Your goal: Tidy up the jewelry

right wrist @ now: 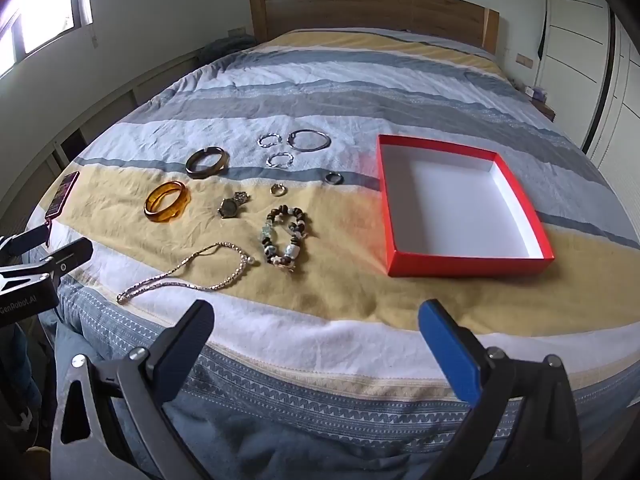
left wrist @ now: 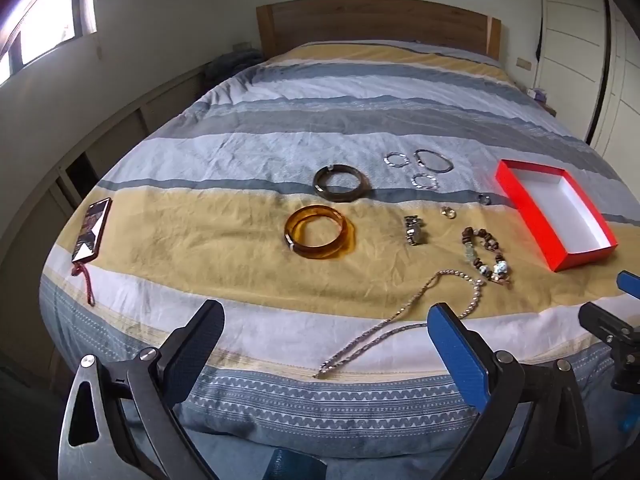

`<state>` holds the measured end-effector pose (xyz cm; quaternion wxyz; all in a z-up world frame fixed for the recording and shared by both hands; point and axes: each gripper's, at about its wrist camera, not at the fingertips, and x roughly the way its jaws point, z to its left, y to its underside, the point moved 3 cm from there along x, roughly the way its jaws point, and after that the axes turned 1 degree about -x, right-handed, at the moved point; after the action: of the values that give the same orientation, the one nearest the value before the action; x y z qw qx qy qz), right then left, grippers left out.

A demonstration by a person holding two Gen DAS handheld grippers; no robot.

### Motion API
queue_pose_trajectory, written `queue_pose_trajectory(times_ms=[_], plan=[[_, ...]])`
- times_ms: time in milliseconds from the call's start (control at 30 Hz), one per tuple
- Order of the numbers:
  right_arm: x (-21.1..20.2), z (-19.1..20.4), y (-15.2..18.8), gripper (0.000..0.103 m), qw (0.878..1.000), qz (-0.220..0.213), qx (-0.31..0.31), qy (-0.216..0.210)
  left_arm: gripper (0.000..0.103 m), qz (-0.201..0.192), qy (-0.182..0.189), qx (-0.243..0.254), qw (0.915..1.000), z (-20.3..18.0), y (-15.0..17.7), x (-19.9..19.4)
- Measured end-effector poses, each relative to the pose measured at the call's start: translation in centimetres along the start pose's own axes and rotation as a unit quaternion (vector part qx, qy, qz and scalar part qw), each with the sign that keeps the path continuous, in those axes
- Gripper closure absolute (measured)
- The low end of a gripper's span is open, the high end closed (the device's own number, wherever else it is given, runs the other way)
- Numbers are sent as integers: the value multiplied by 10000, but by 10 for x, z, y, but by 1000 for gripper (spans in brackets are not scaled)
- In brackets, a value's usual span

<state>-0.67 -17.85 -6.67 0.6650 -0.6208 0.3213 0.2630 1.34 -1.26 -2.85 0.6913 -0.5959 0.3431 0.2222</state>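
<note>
Just ahead of the left hand-held gripper (left wrist: 326, 326), whose jaws were held wide apart with nothing between them, the long silver chain necklace (left wrist: 400, 316) was laid out on the bed (left wrist: 248, 136). So that's the closest piece by a good margin. Its doubled tail was run toward the near edge of the bed, between the two fingers as seen from the left wrist, and its loop was opened out up and to the right. The long axis was therefore set on a diagonal, near-left to far-right, not square to the jaws.

The right hand-held gripper (right wrist: 316, 322) was also spread open and empty, and was hung over the foot of the bed. From the right wrist view the necklace was placed ahead and off to the left, while the red box (right wrist: 464, 258) was found ahead and slightly right, clearly nearer that side.

Further out, the beaded bracelet (left wrist: 486, 254) was set just beyond the necklace loop, then the watch (left wrist: 414, 232), the amber bangle (left wrist: 320, 232) and the dark bangle (left wrist: 341, 183), with the thin silver rings (left wrist: 424, 166) farthest back. Nothing was seen inside the box, so the sorting looked not yet begun.

Probably the necklace would be best taken by the left side, with the jaws turned across the chain, since a pinch along its length could easily slip off.
</note>
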Motion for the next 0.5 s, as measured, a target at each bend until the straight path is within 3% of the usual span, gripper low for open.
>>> queue_pose_trajectory(times_ms=[233, 500], plan=[[3, 8, 4, 0, 9999, 96, -19, -49, 2, -74, 155, -71, 9998, 1, 1, 2], [4, 4, 5, 0, 9999, 141, 65, 5, 2, 166, -54, -121, 9998, 13, 2, 9]])
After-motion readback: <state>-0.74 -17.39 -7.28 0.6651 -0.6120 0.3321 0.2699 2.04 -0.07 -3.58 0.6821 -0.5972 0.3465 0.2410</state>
